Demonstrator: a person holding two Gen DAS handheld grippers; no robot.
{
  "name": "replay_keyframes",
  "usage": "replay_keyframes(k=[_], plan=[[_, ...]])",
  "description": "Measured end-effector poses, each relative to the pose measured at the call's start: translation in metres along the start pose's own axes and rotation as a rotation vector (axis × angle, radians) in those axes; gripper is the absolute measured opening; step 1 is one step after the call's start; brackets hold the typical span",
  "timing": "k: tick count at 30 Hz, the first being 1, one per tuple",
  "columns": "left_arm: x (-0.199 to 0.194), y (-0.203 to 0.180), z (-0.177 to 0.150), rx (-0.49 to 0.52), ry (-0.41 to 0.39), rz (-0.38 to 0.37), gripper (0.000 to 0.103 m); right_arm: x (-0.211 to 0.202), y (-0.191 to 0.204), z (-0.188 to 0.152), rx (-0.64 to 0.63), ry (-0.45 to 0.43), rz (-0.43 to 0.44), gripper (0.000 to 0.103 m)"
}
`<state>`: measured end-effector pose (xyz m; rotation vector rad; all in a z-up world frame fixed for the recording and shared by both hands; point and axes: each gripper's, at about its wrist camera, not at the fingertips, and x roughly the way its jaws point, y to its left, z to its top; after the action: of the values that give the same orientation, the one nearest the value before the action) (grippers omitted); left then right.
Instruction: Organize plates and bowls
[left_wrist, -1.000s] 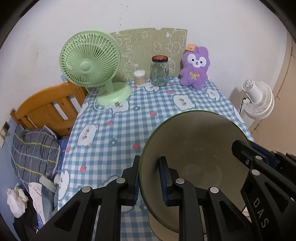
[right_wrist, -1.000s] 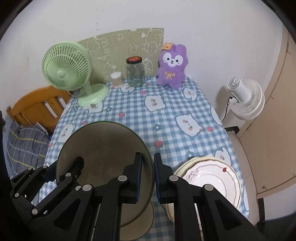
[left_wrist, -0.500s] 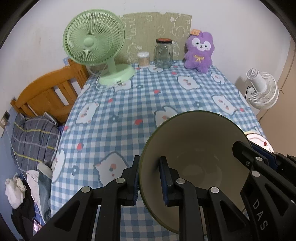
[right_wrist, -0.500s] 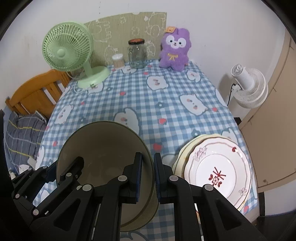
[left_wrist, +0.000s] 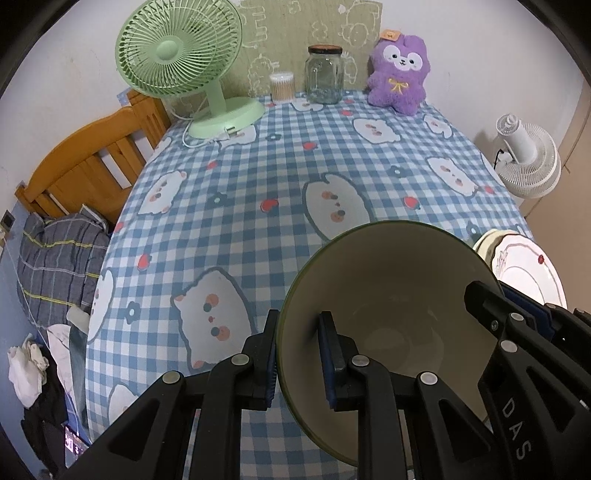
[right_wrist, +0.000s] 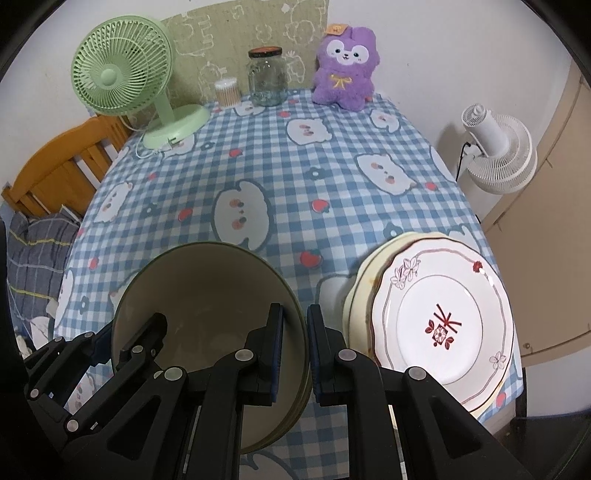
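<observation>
A wide bowl (left_wrist: 388, 288) with a dark green rim and cream inside hangs low over the near edge of the checked table. My left gripper (left_wrist: 297, 325) is shut on its left rim, one pad inside and one outside. My right gripper (right_wrist: 295, 314) is shut on the opposite rim of the same bowl (right_wrist: 207, 288). At the bowl's lower right edge in the right wrist view, a second cream rim (right_wrist: 301, 395) shows just beneath. A stack of plates (right_wrist: 443, 325), the top one white with a red motif, lies right of the bowl, also visible as plates (left_wrist: 524, 266).
At the table's far edge stand a green desk fan (left_wrist: 177, 48), a cotton swab tub (left_wrist: 282, 86), a glass jar (left_wrist: 325, 74) and a purple plush toy (left_wrist: 399, 70). A white fan (left_wrist: 524, 158) stands off to the right, a wooden bed frame (left_wrist: 85, 166) to the left.
Both grippers have sunk toward the table with the bowl between them and tipped further down. The plate stack has come into the left wrist view.
</observation>
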<state>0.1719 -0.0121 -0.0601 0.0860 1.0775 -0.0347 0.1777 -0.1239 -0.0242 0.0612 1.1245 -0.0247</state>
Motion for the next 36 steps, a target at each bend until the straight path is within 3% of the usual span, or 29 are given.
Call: replay_keyframes(k=[23,25,27,32,36], plan=[[0.005,-0.001,-0.006,-0.026,0.04,-0.024,0.019,0.002,-0.001,-0.001,0.01,0.037,-0.025,0.017],[0.003,-0.001,-0.006,-0.024,0.029,-0.024,0.022,0.0,-0.001,-0.001,0.004,0.021,-0.034,0.017],[-0.001,0.0,-0.004,-0.025,0.013,-0.022,0.034,-0.004,-0.001,0.002,0.002,0.013,-0.033,0.017],[-0.009,-0.001,0.003,-0.013,-0.002,-0.04,0.04,-0.014,0.001,0.008,-0.015,0.002,-0.035,0.018],[-0.018,-0.001,0.006,-0.007,-0.019,-0.047,0.056,-0.023,0.003,0.01,-0.038,-0.009,-0.031,0.018]])
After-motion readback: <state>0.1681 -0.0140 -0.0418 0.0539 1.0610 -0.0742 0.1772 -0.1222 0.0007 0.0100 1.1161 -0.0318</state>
